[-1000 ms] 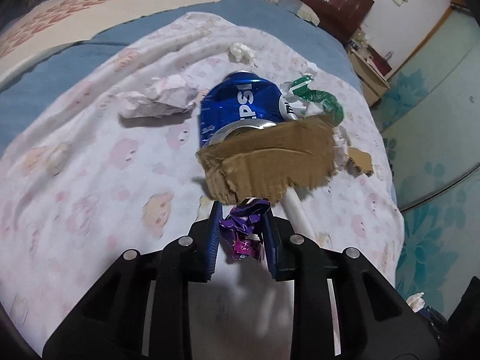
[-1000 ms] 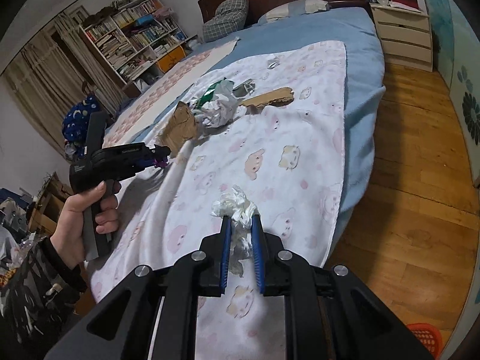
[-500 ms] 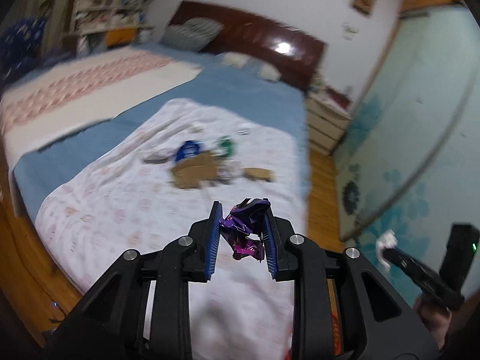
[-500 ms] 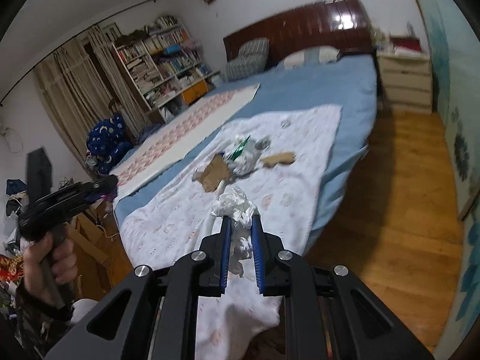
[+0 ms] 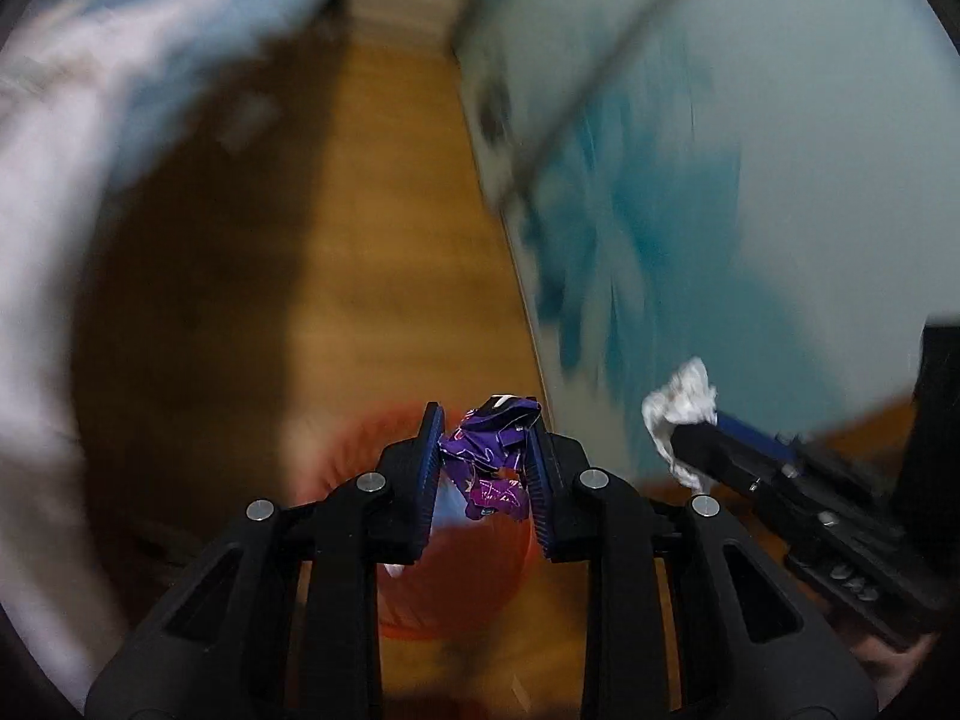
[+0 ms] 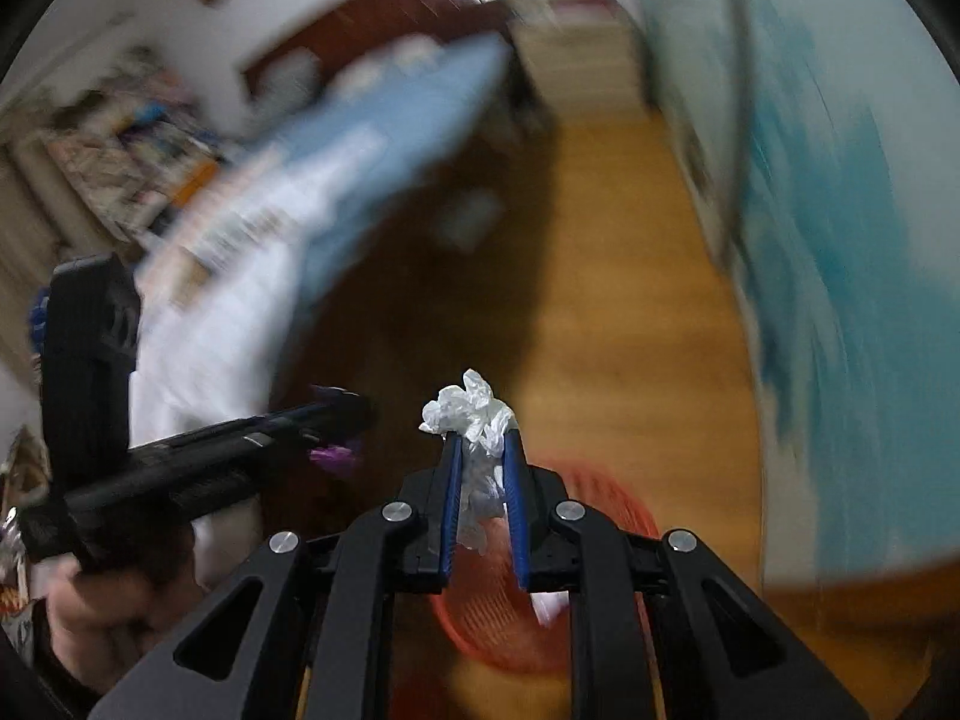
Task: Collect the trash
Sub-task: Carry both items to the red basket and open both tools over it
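My left gripper (image 5: 485, 420) is shut on a crumpled purple wrapper (image 5: 491, 457) and hangs over an orange-red mesh basket (image 5: 456, 600) on the wooden floor. My right gripper (image 6: 483, 441) is shut on a crumpled white tissue (image 6: 471, 414), with the same basket (image 6: 606, 501) just beneath and beyond its fingers. In the left wrist view the right gripper (image 5: 681, 435) shows at the right edge with the tissue (image 5: 684, 399) in it. In the right wrist view the left gripper (image 6: 345, 429) shows at the left, held by a hand (image 6: 102, 606).
The bed (image 6: 360, 144) with its blue sheet and white patterned blanket lies to the left of the floor strip (image 5: 372, 228). A pale wall with teal flower prints (image 5: 648, 228) runs along the right. A nightstand (image 6: 576, 60) stands at the far end. Both views are motion-blurred.
Both grippers have swung away from the bed, turned toward the floor and come over the orange-red basket. Each keeps its hold, the left on the purple wrapper, the right on the tissue.
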The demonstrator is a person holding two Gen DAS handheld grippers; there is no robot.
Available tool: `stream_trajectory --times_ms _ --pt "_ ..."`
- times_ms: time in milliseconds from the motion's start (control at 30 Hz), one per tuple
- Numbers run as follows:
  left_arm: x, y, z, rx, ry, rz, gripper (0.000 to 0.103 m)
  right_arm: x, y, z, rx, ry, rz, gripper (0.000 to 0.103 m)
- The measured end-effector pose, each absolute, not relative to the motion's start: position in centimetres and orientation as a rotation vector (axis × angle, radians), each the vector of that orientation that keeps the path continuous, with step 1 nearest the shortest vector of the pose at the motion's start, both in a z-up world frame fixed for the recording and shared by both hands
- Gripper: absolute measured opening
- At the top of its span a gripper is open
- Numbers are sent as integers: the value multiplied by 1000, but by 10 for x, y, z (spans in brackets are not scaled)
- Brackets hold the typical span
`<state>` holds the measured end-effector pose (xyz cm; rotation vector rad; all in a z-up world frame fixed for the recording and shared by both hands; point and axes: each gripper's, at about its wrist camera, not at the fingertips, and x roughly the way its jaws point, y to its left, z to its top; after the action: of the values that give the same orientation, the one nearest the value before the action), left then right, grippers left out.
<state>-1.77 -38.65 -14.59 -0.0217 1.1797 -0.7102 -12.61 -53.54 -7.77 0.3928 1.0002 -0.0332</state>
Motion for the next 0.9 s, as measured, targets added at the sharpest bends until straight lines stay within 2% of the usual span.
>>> stream_trajectory --times_ms 100,267,500,900 --pt "-31 -423 -194 223 1299 -724 26 -137 -541 -141 422 1143 -62 15" --pt "-41 -429 -233 439 1321 -652 26 -149 -550 -209 475 1248 -141 15" --pt "-46 -425 -245 467 1361 -642 26 -138 -538 -222 483 1252 -127 15" --pt "-48 -422 -236 429 1354 -609 28 -126 -538 -209 481 1221 -127 17"
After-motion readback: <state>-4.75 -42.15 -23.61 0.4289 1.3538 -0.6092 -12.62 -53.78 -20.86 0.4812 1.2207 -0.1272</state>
